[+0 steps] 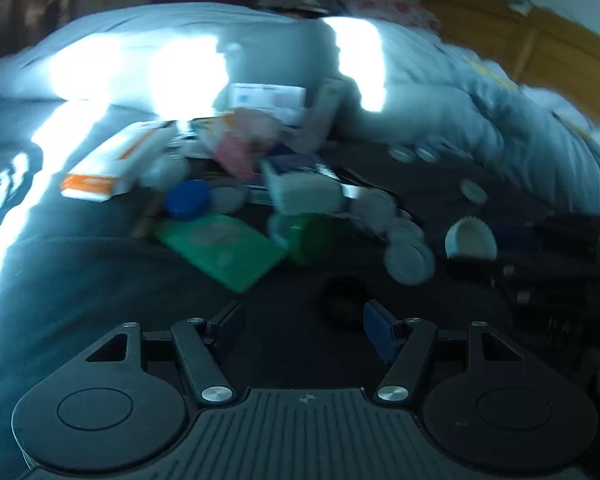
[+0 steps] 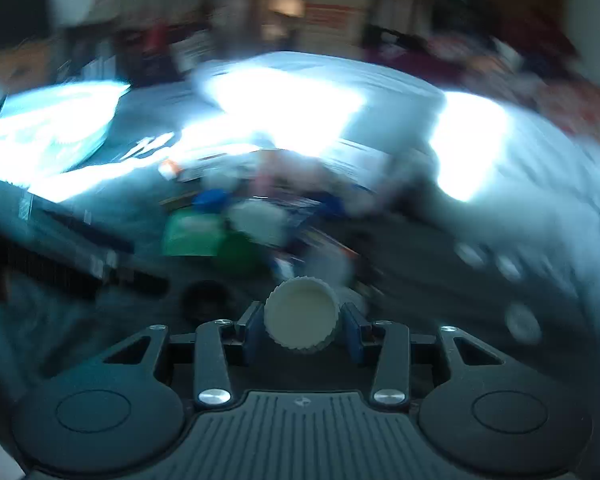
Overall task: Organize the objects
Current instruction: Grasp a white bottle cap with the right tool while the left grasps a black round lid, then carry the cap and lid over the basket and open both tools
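Right gripper (image 2: 302,326) angled downward, pinching white ribbed cap (image 2: 301,316) above bed clutter.

Each gripper, left gripper (image 1: 304,320) and right gripper (image 2: 302,322), is matte black with blue finger pads (image 1: 380,332). Beside its ribbed central plate (image 2: 300,432) sit two round discs, and silver screws (image 2: 211,396) pin the linkage arms.

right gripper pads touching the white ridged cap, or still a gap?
Touching. In the right wrist view both blue pads press against the ridged rim of the white cap, which sits between them with no gap visible on either side.
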A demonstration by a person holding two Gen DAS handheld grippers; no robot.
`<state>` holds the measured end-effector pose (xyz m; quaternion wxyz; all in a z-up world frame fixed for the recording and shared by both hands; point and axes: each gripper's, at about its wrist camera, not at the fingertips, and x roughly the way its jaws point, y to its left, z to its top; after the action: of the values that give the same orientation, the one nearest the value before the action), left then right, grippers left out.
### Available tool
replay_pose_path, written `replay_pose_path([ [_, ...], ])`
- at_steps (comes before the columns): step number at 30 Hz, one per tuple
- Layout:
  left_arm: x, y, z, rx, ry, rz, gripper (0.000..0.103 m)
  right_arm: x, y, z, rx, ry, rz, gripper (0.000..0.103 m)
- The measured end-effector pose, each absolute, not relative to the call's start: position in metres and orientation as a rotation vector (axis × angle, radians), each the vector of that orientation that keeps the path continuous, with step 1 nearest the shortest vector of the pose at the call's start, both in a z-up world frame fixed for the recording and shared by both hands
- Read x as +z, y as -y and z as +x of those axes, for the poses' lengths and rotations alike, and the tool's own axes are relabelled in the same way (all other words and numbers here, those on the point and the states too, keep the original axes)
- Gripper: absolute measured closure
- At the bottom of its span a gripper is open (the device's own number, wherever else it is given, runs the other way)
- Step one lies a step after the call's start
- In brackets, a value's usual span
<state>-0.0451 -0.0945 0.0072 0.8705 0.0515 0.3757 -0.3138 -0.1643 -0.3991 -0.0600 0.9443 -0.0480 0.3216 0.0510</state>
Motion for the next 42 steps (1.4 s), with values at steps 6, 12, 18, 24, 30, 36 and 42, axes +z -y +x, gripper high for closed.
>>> replay_pose_path([
  [6,-0.013,0.134,-0.043,-0.635,-0.76,0.176,0.049,-0.061,0.429,-0.167,-0.016,-0.677,0.039,0.058],
  [12,0.033,0.114,-0.026,-0.512,-0.693,0.111,0.063,-0.036,0.427,-0.16,-0.019,-0.614,0.024,0.058],
  [18,0.156,0.032,-0.006,-0.274,-0.471,0.007,0.063,0.061,0.399,-0.145,0.065,-0.423,-0.026,0.058],
  [24,0.24,-0.053,-0.009,0.006,-0.313,-0.008,0.063,0.146,0.329,-0.109,0.235,-0.246,-0.022,0.058],
  [30,0.249,-0.116,-0.004,0.191,-0.362,-0.031,0.063,0.192,0.239,-0.075,0.428,-0.217,-0.021,0.058],
  [36,0.24,-0.156,0.001,0.246,-0.441,-0.081,0.063,0.199,0.157,-0.046,0.579,-0.297,0.002,0.058],
  [42,0.224,-0.193,0.0,0.279,-0.486,-0.109,0.063,0.197,0.098,-0.023,0.657,-0.374,0.011,0.058],
])
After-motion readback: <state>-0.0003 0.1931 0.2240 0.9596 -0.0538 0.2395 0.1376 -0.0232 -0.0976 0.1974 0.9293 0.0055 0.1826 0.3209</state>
